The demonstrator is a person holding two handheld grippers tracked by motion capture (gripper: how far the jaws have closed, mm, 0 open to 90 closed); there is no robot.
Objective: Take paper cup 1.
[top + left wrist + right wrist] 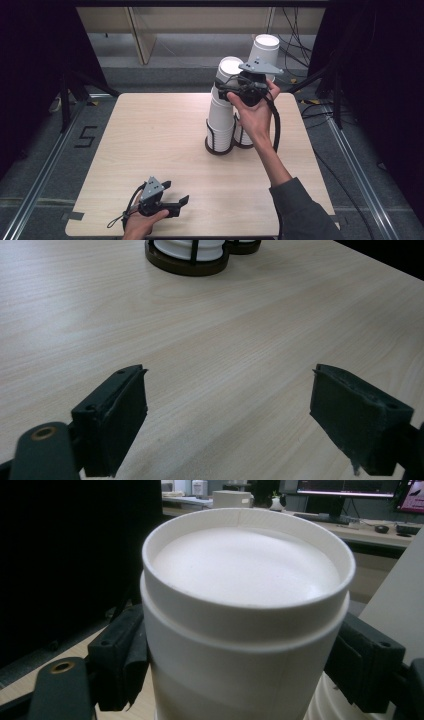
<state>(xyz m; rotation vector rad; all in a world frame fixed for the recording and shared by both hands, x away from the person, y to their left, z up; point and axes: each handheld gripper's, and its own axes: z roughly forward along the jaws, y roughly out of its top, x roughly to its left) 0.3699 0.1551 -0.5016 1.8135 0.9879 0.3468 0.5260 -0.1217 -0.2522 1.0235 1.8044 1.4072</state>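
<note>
My right gripper (235,665) clamps an upside-down white cup (245,615) atop the stack in its holder (220,142); my left gripper (230,420) gapes, holding nothing.

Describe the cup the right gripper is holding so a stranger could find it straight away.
On the far side of the wooden table stand two stacks of white paper cups in dark holders. It's the upside-down top cup of the nearer left stack, the one clamped by the right gripper.

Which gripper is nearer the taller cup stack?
Right. The right gripper is clamped on the taller cup stack's top cup, jaws either side; the left gripper sits at the table's near edge, open.
</note>
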